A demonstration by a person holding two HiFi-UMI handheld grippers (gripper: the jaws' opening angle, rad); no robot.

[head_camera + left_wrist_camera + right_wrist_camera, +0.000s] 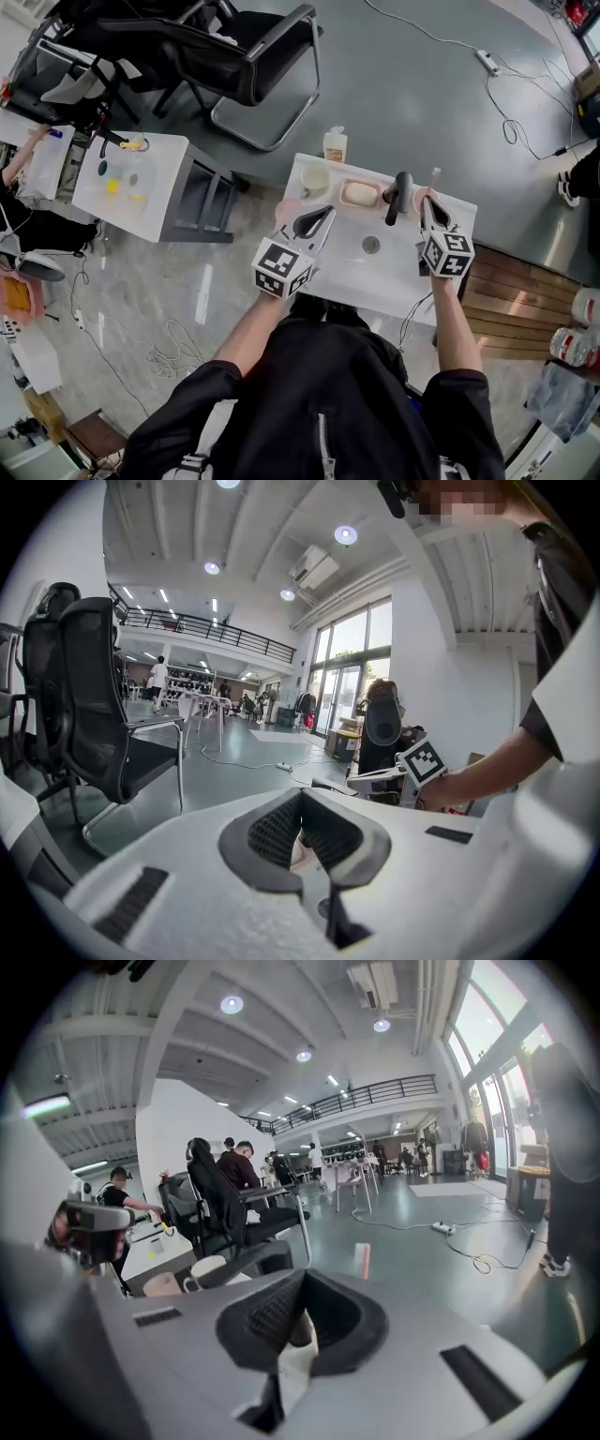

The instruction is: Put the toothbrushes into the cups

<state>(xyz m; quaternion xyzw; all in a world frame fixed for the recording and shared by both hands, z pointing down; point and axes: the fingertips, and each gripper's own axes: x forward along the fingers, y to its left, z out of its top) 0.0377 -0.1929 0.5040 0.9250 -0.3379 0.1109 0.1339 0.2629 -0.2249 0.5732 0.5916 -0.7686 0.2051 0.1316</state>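
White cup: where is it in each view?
Head view: white cup upper middle, left of the soap dish.
Left gripper view: not in it.
Right gripper view: white cup left of centre, beside the pink cup.
Shared landmark: the black office chair.

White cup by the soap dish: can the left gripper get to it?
Probably yes: the white cup stands on the sink counter just beyond the left gripper, and nothing seems to lie between them.

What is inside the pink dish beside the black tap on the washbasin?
A pale bar of soap lies in the pink dish, filling most of it. The dish's bottom is covered by the soap, so it cannot be seen.
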